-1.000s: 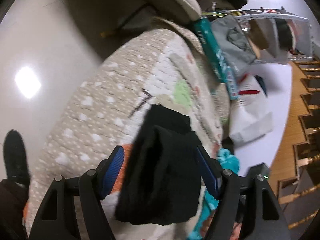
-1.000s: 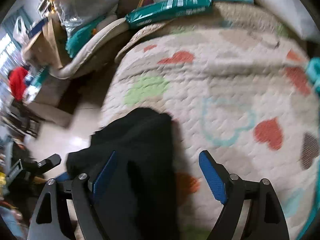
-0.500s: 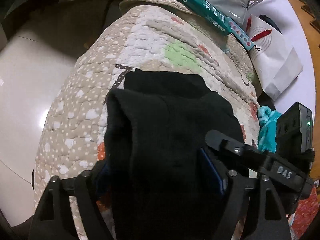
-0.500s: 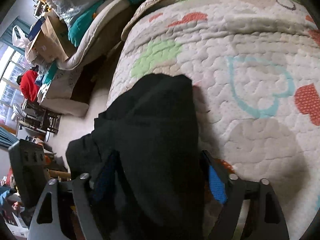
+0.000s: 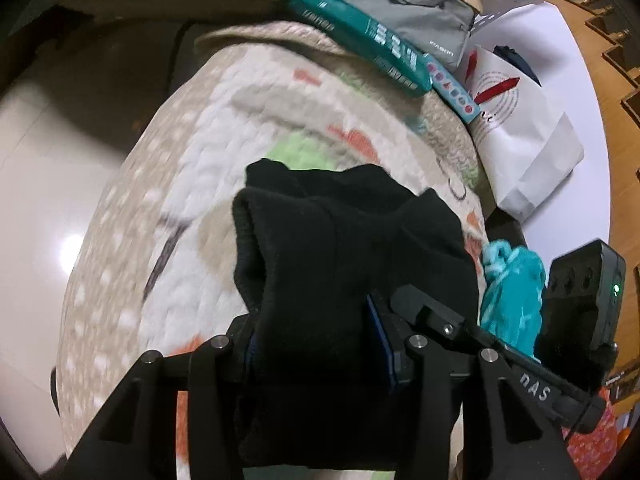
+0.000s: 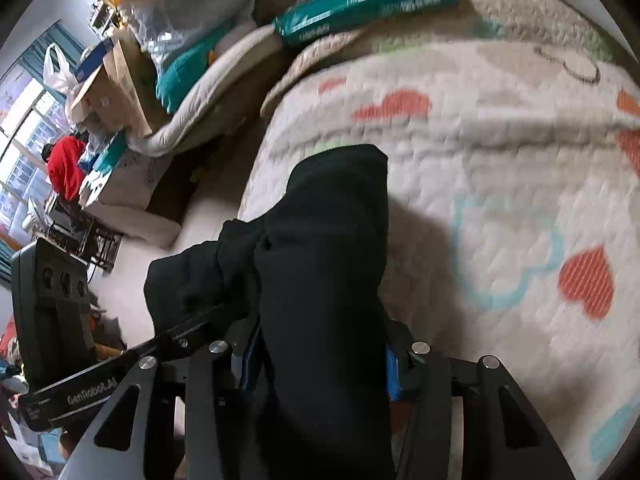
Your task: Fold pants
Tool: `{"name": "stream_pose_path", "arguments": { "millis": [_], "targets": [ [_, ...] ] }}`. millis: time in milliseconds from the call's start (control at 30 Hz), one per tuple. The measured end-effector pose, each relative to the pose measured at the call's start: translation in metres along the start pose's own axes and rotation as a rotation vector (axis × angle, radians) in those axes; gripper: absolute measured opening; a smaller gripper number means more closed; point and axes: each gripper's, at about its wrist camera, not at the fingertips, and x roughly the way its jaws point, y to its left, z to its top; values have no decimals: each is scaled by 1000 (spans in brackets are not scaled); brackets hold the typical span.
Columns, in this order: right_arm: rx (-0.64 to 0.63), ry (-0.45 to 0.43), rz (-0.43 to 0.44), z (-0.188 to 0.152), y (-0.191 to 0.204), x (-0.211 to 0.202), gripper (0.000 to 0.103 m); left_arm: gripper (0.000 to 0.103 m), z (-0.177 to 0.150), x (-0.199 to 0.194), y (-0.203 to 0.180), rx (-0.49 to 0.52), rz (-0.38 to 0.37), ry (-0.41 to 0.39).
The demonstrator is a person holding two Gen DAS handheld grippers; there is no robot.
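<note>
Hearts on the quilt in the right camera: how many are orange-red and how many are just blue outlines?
On the quilt, counting only clear hearts:
Orange-red hearts: 2
Blue outline hearts: 1
Total: 3
More orange patches at the right edge are cut off, so I left them out. The black pants may hide others.

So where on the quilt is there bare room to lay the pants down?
Open quilt lies right of the black pants, around the blue heart outline and red heart. It is crowded along the far edge, where the teal package and grey bag sit.
</note>
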Motion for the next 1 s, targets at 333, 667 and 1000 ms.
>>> {"name": "stream_pose_path", "arguments": {
  "millis": [333, 667, 1000],
  "targets": [
    [19, -15, -79, 61, -35, 30, 52, 54, 48, 63, -5, 62, 129, 17],
    [-8, -51, -238, 64, -64, 45, 90, 66, 52, 51, 35, -130, 70, 69],
    [133, -31, -249, 57, -92, 42, 98, 67, 55, 11, 42, -202, 52, 13]
  ]
}}
